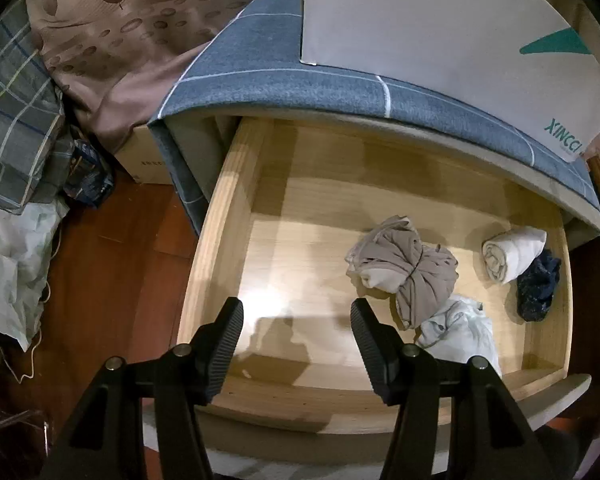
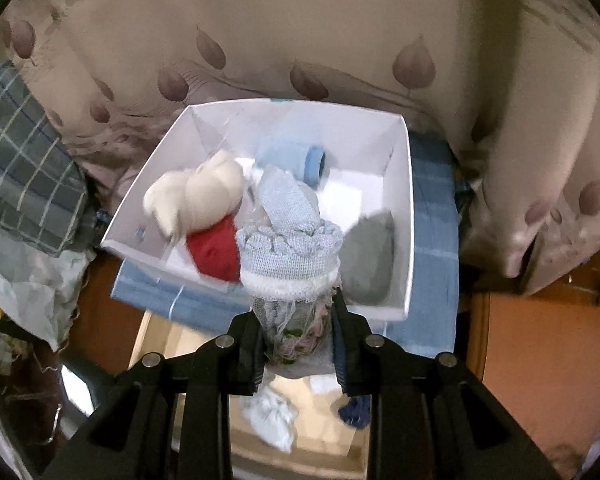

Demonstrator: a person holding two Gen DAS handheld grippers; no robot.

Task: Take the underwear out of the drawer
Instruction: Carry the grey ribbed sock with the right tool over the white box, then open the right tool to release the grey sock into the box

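Above white box [image 2: 404,216], right gripper [image 2: 296,320] clamping knit bundle [image 2: 290,256]

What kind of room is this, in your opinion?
Probably a bedroom: a wooden drawer holding rolled underwear is pulled out, with leaf-patterned bedding and a plaid pillow nearby.

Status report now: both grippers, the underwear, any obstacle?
Left gripper open over drawer. Right gripper shut on blue underwear, above white box. No obstacle seen.

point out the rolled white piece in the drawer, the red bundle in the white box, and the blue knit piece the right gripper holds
rolled white piece [image 1: 514,254], left wrist view, middle of the roll
red bundle [image 2: 214,254], right wrist view, its centre
blue knit piece [image 2: 290,260], right wrist view, ribbed band above the pads
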